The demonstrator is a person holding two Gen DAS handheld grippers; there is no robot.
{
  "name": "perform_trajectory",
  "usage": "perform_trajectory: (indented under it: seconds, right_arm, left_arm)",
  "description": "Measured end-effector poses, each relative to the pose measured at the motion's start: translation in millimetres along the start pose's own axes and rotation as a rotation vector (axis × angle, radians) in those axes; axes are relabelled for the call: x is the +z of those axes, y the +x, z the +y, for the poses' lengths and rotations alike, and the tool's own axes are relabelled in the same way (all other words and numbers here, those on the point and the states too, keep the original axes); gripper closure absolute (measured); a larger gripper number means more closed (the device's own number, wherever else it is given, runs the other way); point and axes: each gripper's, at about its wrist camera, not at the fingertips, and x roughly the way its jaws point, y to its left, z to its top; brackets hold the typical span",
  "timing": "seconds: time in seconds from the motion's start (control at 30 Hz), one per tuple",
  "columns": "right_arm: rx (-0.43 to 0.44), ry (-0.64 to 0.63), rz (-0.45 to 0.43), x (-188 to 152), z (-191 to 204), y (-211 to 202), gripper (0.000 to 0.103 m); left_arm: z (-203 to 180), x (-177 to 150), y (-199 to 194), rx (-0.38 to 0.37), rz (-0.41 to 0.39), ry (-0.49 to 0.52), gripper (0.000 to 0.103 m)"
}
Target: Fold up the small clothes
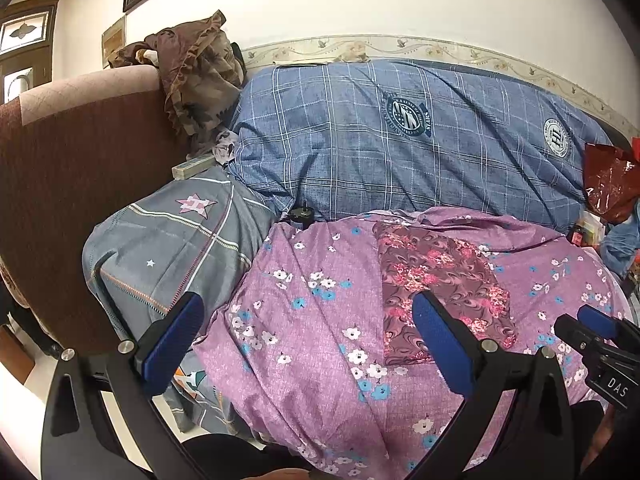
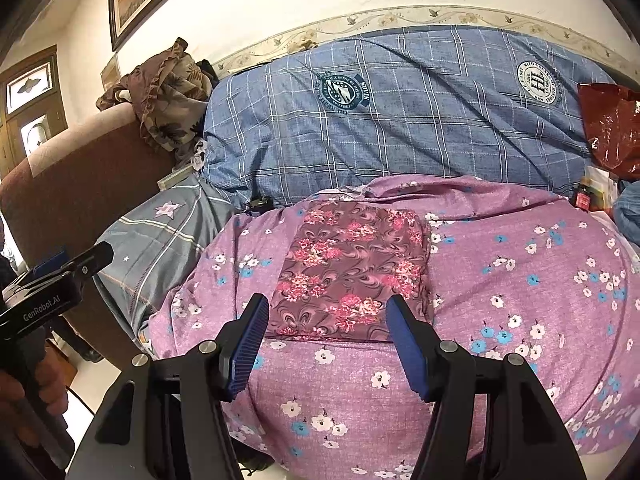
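Observation:
A small maroon cloth with pink flowers (image 2: 352, 268) lies folded into a flat rectangle on the purple flowered bedspread (image 2: 520, 320). My right gripper (image 2: 326, 312) hovers open just in front of the cloth's near edge, with nothing between its blue pads. In the left wrist view the same folded cloth (image 1: 440, 280) lies to the right of centre. My left gripper (image 1: 306, 312) is open wide and empty, its right fingertip over the cloth's near left part. The right gripper's tip (image 1: 592, 324) shows at the right edge there.
A blue checked duvet (image 2: 400, 120) is bunched along the wall behind. A grey star-print pillow (image 1: 168, 248) lies at the left beside a brown headboard (image 1: 80, 160). A red plastic bag (image 2: 612, 128) and small items sit at the right. A brown frilled cloth (image 1: 196, 76) hangs at the headboard.

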Motion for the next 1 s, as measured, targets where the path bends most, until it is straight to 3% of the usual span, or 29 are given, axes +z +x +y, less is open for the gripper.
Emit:
perform_trajectory:
  seconds: [1.0]
  right_arm:
    - [0.009,0.007,-0.024,-1.4,1.3,-1.7,0.04]
  left_arm:
    - [-8.7,-3.5,-2.4,-0.016,0.014,-0.012,0.0]
